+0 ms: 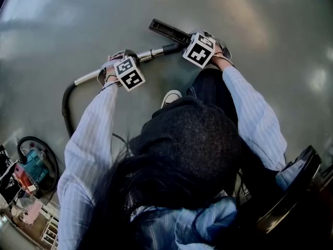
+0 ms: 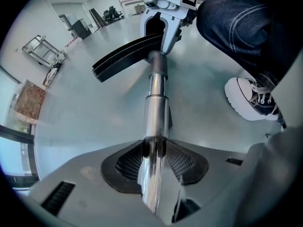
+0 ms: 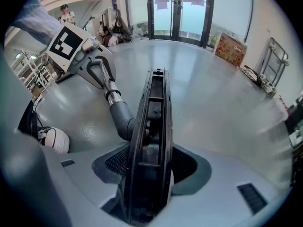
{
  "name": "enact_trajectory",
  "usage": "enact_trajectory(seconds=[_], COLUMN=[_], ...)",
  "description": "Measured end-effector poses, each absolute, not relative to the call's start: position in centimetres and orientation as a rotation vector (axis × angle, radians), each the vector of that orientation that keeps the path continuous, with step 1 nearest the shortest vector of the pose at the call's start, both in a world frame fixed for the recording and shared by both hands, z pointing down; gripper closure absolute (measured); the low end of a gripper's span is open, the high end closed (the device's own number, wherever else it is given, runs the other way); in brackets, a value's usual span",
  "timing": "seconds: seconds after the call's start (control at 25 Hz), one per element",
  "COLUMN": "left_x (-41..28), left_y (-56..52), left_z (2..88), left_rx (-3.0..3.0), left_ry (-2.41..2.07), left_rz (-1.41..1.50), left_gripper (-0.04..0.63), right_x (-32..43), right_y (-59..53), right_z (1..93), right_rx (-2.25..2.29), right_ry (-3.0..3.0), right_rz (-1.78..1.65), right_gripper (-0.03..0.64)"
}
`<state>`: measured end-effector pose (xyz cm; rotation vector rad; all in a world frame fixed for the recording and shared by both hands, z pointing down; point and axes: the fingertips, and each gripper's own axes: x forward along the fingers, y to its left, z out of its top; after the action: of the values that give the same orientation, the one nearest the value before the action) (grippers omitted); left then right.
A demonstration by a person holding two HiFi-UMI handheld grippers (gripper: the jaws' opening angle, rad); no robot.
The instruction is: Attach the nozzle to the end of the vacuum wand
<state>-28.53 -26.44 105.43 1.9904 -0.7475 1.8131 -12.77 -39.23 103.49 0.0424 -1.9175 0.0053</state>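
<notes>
Left gripper clamps the shiny wand, pads tight on either side of the tube, pointing straight down at the floor; right gripper stands wide but full, its jaws pressing the long sides of the black nozzle; the nozzle's grey neck bends off to the wand's end and meets it, though whether it is seated home I cannot tell; the two grippers sit near each other along one line, low over the floor; beyond the nozzle's far edge it's bare, glossy floor, wide open; the near side is tighter, with a white-toed shoe and a denim knee just beside the wand; behind the left gripper a black hose curves away from the wand.
</notes>
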Motion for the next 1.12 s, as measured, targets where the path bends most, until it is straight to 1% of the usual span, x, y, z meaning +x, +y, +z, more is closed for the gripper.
enact_trajectory(seconds=[0.32,0.52,0.72,0.88,1.12], left_x=[-28.5,-28.4,-28.8,-29.3,-28.0], left_y=[-26.4,-25.9,-25.5,-25.5,-25.9], left_z=[106.4,106.8,105.2,103.6,97.8], left_rx=[1.979,1.954,1.952,1.951,1.943], left_ry=[-0.727,-0.776,-0.807,-0.939,-1.142], left_rz=[1.788,1.713,1.652,1.534,1.256], left_gripper=[0.442,0.440,0.422,0.422,0.422], right_x=[-12.7,-12.3,-10.5,-8.9,-5.3], right_y=[-39.4,-39.1,-39.1,-39.4,-40.1], right_z=[104.7,105.1,103.7,101.6,95.0], right_rx=[0.019,0.035,0.049,0.086,0.227], right_ry=[-1.882,-1.874,-1.880,-1.955,-2.058], right_rz=[0.010,0.011,0.055,0.174,0.288], right_gripper=[0.377,0.374,0.372,0.373,0.373])
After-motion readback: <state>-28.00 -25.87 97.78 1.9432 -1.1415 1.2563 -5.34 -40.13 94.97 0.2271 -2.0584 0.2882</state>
